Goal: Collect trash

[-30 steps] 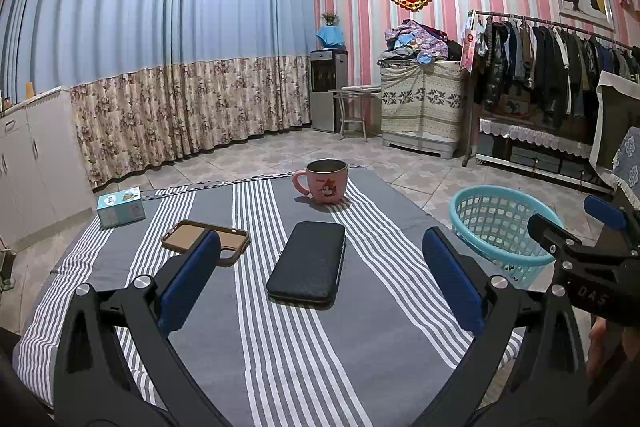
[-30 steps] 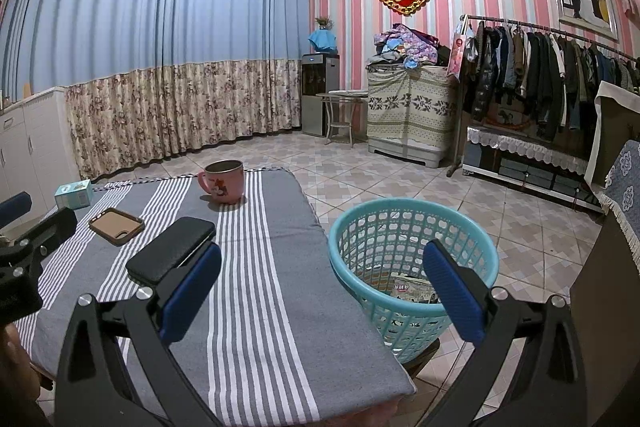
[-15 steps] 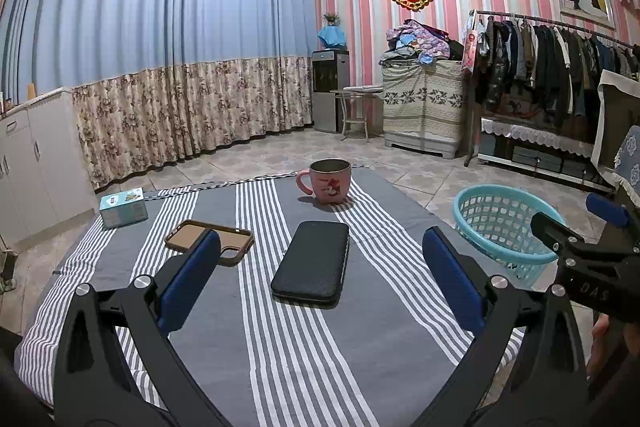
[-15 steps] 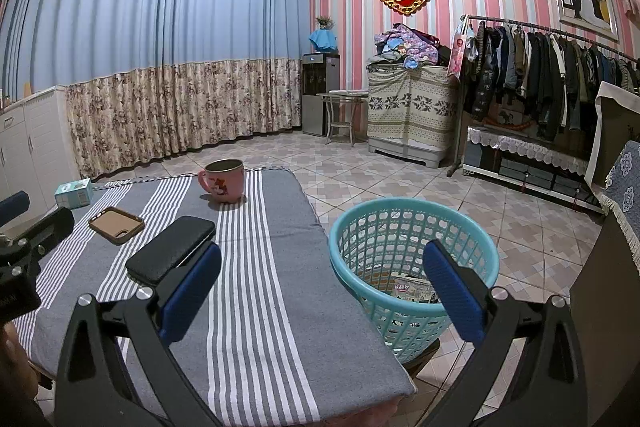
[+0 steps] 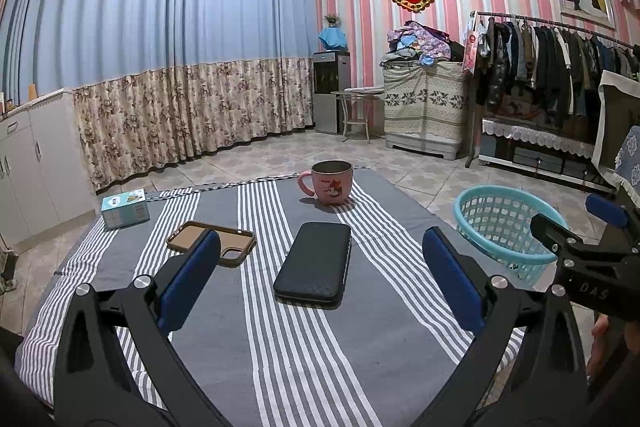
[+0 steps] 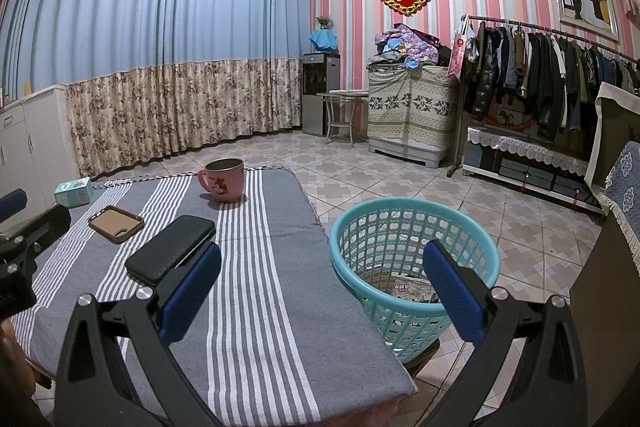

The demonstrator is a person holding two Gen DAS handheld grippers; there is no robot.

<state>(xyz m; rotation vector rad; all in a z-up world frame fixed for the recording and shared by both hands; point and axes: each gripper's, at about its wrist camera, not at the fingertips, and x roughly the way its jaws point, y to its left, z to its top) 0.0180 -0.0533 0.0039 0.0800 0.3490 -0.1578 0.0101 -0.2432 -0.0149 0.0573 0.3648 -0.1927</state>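
Left gripper (image 5: 320, 275): black frame with blue pads, spread wide, holding nothing, above the near part of the tabletop.
Right gripper (image 6: 322, 285): same build, also wide open and empty, one finger over the tabletop edge, the other over the basket.
Tabletop (image 5: 248, 359): covered with a grey cloth with white stripes.
Small light-blue cardboard box (image 5: 125, 208): at the far left corner of the tabletop, well apart from the other things.
Brown phone case (image 5: 211, 238): lying flat with the open side up, left of the wallet, partly behind the left finger in the left wrist view.
Black textured rectangular wallet (image 5: 314, 263): flat in the middle of the tabletop, between the left gripper's fingers in that view.
Pink mug with cartoon print (image 5: 328, 183): upright near the far edge, handle to the left.
Turquoise plastic mesh basket (image 6: 412, 219): just beside the right edge of the tabletop.
Trash, printed wrappers (image 6: 414, 290): lying at the bottom of the basket.
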